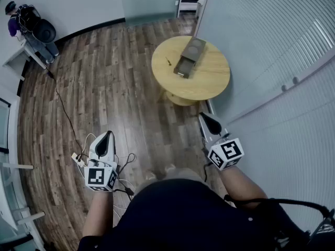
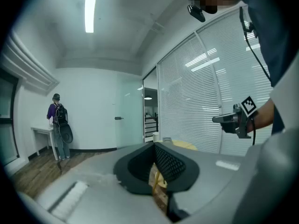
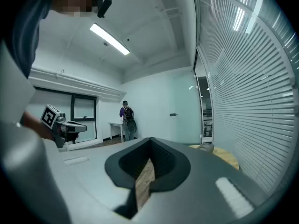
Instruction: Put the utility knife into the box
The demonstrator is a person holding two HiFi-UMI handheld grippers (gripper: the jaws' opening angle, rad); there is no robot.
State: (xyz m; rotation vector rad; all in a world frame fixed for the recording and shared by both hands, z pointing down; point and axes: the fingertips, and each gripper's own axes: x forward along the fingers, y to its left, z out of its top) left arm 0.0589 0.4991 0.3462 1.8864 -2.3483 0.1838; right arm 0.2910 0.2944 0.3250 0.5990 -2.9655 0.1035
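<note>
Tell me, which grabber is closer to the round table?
The right gripper, just below the round table in the head view; the left gripper is farther off.

Right gripper (image 3: 150,140) level, fingers pressed together, empty; left gripper (image 3: 83,125) alongside, round table (image 3: 227,157) ahead right.

- Dark top (image 1: 178,213), short sleeves.
- Left gripper (image 1: 107,135) & right gripper (image 1: 204,116): grey shells, blk tips.
- White cubes (image 1: 100,175) w/ blk square markers.
- Blk cable (image 1: 282,201) by right arm.

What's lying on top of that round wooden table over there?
A flat brownish box and, beside it, a small dark item, too small to identify. The box's top covers its inside.
</note>
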